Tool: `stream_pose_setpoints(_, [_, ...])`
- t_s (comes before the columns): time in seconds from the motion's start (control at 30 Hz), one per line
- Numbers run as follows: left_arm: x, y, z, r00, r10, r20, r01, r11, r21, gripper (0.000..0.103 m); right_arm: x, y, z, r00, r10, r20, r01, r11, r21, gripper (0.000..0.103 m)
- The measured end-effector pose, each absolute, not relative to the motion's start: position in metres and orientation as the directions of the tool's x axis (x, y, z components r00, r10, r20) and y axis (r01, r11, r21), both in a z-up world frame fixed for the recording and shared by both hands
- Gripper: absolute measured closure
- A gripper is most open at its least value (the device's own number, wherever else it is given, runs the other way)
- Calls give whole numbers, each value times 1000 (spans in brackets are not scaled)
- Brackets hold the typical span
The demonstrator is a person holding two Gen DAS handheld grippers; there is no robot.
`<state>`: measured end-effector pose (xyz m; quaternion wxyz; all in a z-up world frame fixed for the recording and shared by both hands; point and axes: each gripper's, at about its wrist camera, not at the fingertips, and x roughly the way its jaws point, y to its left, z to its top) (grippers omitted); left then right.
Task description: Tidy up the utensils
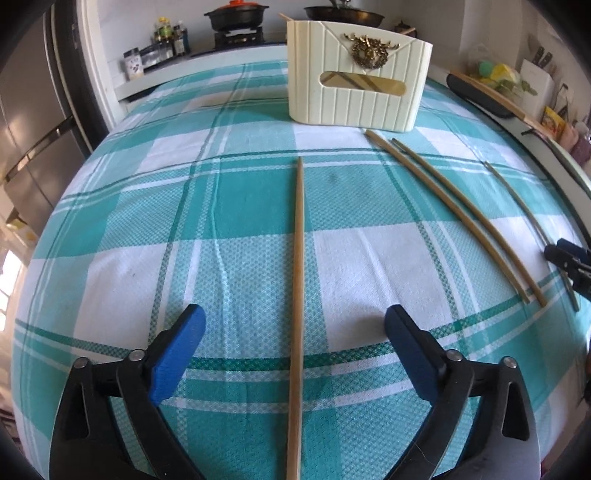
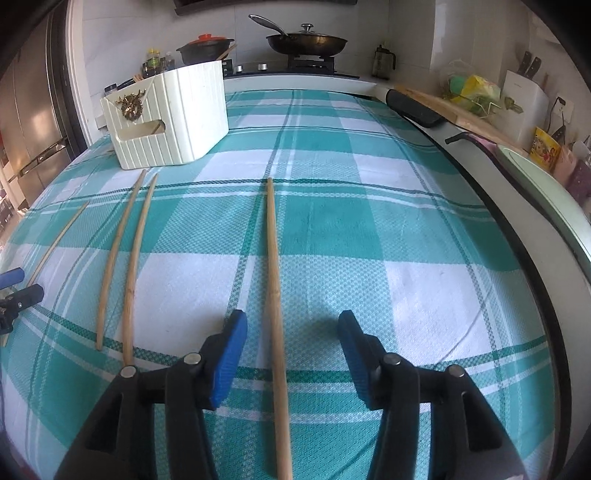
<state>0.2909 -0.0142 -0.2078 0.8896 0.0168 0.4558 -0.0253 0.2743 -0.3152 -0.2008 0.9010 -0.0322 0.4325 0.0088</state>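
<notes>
Between the wide-open jaws of my left gripper (image 1: 295,318) a wooden chopstick (image 1: 300,258) lies on the teal checked cloth (image 1: 147,221); neither blue pad touches it. My right gripper (image 2: 292,319) is open too, with another chopstick (image 2: 274,266) lying between its pads, untouched. A pair of chopsticks (image 2: 122,258) rests side by side between the two grippers, also seen as the pair (image 1: 454,218). A cream holder box (image 1: 358,77) stands at the back with chopsticks inside; it is the box (image 2: 173,122) at the left in the right wrist view.
A stove at the back carries a black pot with a red lid (image 1: 236,16) and a frying pan (image 2: 306,40). Bottles (image 1: 166,37) stand beside it. A steel fridge (image 1: 33,122) is at the left. A cutting board (image 2: 454,110) and a knife block (image 2: 524,92) line the right counter.
</notes>
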Motion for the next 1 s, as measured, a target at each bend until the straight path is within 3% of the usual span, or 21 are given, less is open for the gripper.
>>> stream_pose_setpoints(0.63, [287, -14, -209, 555, -29, -831, 63, 998, 8, 0, 271, -319, -201, 630, 8, -776, -45, 999, -26, 49])
stream_pose_setpoints(0.77, [288, -14, -207, 513, -40, -857, 90, 996, 7, 0, 273, -313, -202, 610, 34, -792, -97, 995, -32, 33])
stream_pose_setpoints(1.0, [308, 7, -184, 438, -176, -882, 181, 978, -105, 1, 290, -322, -192, 435, 126, -891, -194, 980, 44, 34])
